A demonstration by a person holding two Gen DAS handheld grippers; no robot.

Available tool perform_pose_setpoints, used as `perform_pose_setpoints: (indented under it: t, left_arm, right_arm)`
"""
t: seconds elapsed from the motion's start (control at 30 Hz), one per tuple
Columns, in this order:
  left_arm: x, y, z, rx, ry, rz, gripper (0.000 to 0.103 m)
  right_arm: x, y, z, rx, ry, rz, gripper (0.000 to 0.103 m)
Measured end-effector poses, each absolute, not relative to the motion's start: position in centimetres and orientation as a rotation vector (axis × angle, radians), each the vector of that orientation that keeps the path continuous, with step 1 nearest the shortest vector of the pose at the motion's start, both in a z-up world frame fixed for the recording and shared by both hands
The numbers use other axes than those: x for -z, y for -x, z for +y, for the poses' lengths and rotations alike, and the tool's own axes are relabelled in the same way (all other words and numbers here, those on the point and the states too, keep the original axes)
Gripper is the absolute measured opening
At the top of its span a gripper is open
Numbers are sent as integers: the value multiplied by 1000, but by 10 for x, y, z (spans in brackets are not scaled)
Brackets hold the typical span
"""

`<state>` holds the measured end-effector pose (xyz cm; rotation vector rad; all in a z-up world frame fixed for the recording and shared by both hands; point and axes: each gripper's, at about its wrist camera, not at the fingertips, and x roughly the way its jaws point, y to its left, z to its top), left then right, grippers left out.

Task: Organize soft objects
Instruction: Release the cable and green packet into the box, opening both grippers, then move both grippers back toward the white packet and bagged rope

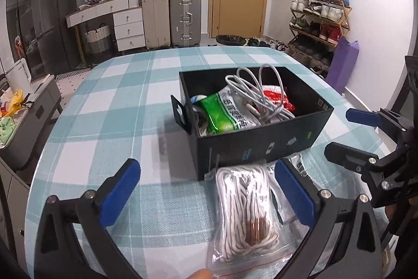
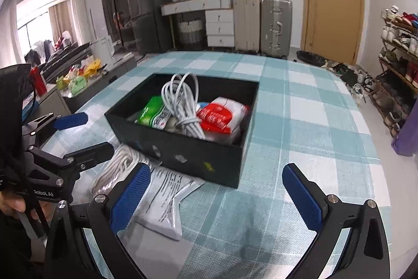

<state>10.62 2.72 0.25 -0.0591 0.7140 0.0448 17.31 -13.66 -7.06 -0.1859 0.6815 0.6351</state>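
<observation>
Two grippers are in our hands, and both have their fingers spread wide with nothing between the pads. Between the fingers of our left gripper (image 1: 207, 196), closer to the right-hand pad, lies a clear bag of white rope (image 1: 247, 211) on the checked tablecloth (image 1: 104, 122); neither pad touches it. Just past the fingertips stands the black box (image 1: 261, 145), which holds a coiled white cable (image 1: 261, 93), a green packet (image 1: 219, 114) and a red-and-white packet (image 1: 277, 96). Our right gripper (image 2: 216, 198) hovers over bare cloth, the box just ahead of its fingertips. Beside its left-hand pad, partly under it, lies a flat white printed pouch (image 2: 167, 200), next to the bag of rope.
</observation>
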Motion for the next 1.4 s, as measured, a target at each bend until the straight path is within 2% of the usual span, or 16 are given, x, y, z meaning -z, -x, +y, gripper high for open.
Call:
perform_pose_setpoints:
  t: [0.67, 1.4]
  left_arm:
    - [16, -94, 24, -19, 61, 773, 103]
    - [19, -97, 28, -15, 80, 788, 103]
  right_arm:
    - [108, -176, -111, -615, 279, 838, 102]
    - [119, -191, -130, -523, 310, 887, 102]
